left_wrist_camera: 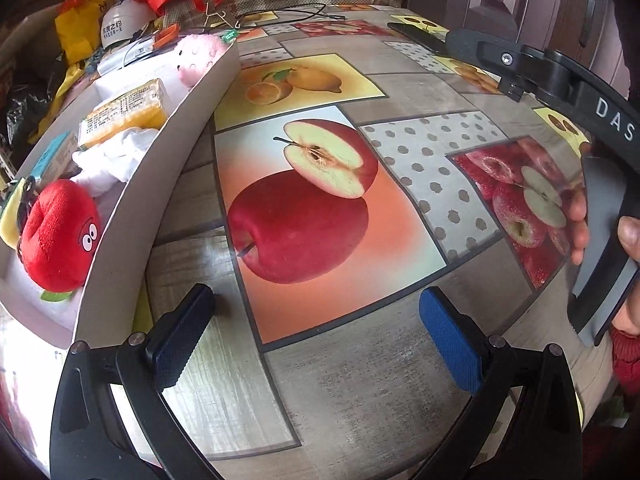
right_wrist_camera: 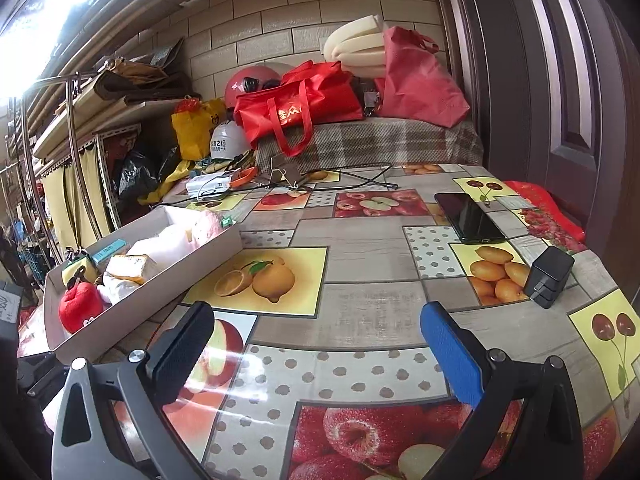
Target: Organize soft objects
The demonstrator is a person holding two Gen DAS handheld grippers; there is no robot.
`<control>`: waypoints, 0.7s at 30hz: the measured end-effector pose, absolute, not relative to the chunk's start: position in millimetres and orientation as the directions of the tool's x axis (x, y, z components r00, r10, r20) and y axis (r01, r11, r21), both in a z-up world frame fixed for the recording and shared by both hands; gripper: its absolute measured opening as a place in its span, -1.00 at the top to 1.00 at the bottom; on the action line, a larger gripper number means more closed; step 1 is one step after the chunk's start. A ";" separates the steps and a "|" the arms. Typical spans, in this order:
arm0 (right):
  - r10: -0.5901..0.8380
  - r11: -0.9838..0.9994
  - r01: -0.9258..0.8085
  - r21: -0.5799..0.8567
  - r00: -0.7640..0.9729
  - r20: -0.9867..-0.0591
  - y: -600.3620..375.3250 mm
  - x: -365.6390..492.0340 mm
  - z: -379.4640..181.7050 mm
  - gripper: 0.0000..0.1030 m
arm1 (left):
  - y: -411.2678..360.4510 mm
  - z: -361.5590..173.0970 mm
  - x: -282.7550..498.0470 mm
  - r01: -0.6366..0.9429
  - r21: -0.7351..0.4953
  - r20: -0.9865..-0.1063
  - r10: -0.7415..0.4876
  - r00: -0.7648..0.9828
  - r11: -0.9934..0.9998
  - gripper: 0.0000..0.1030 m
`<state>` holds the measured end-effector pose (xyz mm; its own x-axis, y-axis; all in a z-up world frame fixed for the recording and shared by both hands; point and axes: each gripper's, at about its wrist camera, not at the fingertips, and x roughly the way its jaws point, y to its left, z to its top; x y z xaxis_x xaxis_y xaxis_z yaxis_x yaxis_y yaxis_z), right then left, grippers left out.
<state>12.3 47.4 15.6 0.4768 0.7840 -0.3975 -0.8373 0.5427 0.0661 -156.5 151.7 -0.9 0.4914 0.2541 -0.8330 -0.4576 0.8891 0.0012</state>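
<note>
A long grey cardboard box (left_wrist_camera: 160,184) lies on the left of the fruit-print table and also shows in the right wrist view (right_wrist_camera: 152,296). It holds a red plush apple (left_wrist_camera: 60,236) (right_wrist_camera: 80,306), a white cloth (left_wrist_camera: 112,160) (right_wrist_camera: 120,286), a yellow packet (left_wrist_camera: 128,114) (right_wrist_camera: 128,266) and a pink plush toy (left_wrist_camera: 198,58) (right_wrist_camera: 206,226). My left gripper (left_wrist_camera: 316,332) is open and empty above the table, right of the box. My right gripper (right_wrist_camera: 316,350) is open and empty, hovering over the table; its body (left_wrist_camera: 560,80) shows in the left wrist view.
A black phone (right_wrist_camera: 468,218) and a small black charger (right_wrist_camera: 548,276) lie on the table's right side. Cables and small items (right_wrist_camera: 280,180) sit at the far edge. Red bags (right_wrist_camera: 304,104), helmets and a yellow bag stand behind.
</note>
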 end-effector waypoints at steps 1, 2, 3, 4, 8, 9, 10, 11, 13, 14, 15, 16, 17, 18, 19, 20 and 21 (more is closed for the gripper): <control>0.782 0.543 -0.837 0.073 0.472 -0.407 47.9 14.3 14.6 -1.00 | 152.5 -1.7 -154.6 -0.458 0.001 -0.833 0.253 0.491 0.889 -1.00; 0.782 0.543 -0.836 0.082 0.468 -0.411 47.5 16.0 14.1 -1.00 | 152.4 -1.5 -155.0 -0.458 0.000 -0.833 0.253 0.491 0.889 -1.00; 0.784 0.543 -0.835 0.091 0.465 -0.411 46.7 17.1 14.2 -1.00 | 151.7 -1.8 -154.6 -0.458 0.001 -0.833 0.254 0.491 0.889 -1.00; 0.786 0.543 -0.834 0.101 0.462 -0.411 45.4 18.7 13.8 -1.00 | 151.8 -1.8 -154.5 -0.458 0.001 -0.833 0.254 0.491 0.889 -1.00; 0.790 0.544 -0.828 0.137 0.450 -0.416 41.9 25.2 12.4 -1.00 | 151.5 -1.7 -153.9 -0.458 0.001 -0.834 0.254 0.491 0.889 -1.00; 0.790 0.544 -0.827 0.143 0.447 -0.420 42.2 26.3 12.4 -1.00 | 152.0 -1.9 -153.8 -0.458 0.001 -0.834 0.254 0.491 0.889 -1.00; 0.789 0.545 -0.825 0.149 0.446 -0.422 41.7 27.3 12.0 -1.00 | 152.2 -2.0 -153.7 -0.458 0.001 -0.834 0.253 0.491 0.889 -1.00; 0.790 0.546 -0.824 0.154 0.445 -0.422 41.0 27.8 11.9 -1.00 | 151.7 -1.7 -154.2 -0.458 0.001 -0.834 0.253 0.491 0.889 -1.00; 0.792 0.546 -0.821 0.164 0.443 -0.420 39.7 29.6 12.0 -1.00 | 152.2 -1.9 -154.0 -0.458 0.001 -0.834 0.253 0.491 0.889 -1.00; 0.792 0.547 -0.820 0.168 0.443 -0.419 39.6 30.0 12.1 -1.00 | 152.1 -1.9 -154.0 -0.458 0.001 -0.834 0.253 0.491 0.889 -1.00; 0.792 0.548 -0.819 0.171 0.443 -0.419 39.0 31.4 12.4 -1.00 | 152.2 -1.9 -154.1 -0.458 0.001 -0.834 0.253 0.491 0.889 -1.00; 0.793 0.549 -0.818 0.174 0.444 -0.418 38.5 31.7 12.3 -1.00 | 152.1 -1.9 -154.1 -0.458 0.001 -0.834 0.253 0.491 0.889 -1.00; 0.793 0.549 -0.817 0.177 0.443 -0.418 38.3 32.0 12.2 -1.00 | 151.6 -1.6 -154.6 -0.458 0.001 -0.834 0.253 0.491 0.889 -1.00; 0.793 0.550 -0.816 0.179 0.443 -0.418 38.1 32.0 12.3 -1.00 | 152.0 -1.8 -154.2 -0.458 0.001 -0.834 0.254 0.491 0.889 -1.00; 0.793 0.549 -0.816 0.180 0.442 -0.418 38.0 32.1 12.3 -1.00 | 151.8 -1.8 -154.4 -0.458 0.001 -0.834 0.254 0.491 0.889 -1.00; 0.793 0.549 -0.816 0.179 0.442 -0.418 38.0 32.1 12.2 -1.00 | 151.6 -1.6 -154.7 -0.458 0.001 -0.834 0.253 0.491 0.889 -1.00; 0.794 0.549 -0.817 0.179 0.442 -0.417 37.9 31.9 12.2 -1.00 | 151.7 -1.7 -154.4 -0.458 0.001 -0.834 0.254 0.491 0.889 -1.00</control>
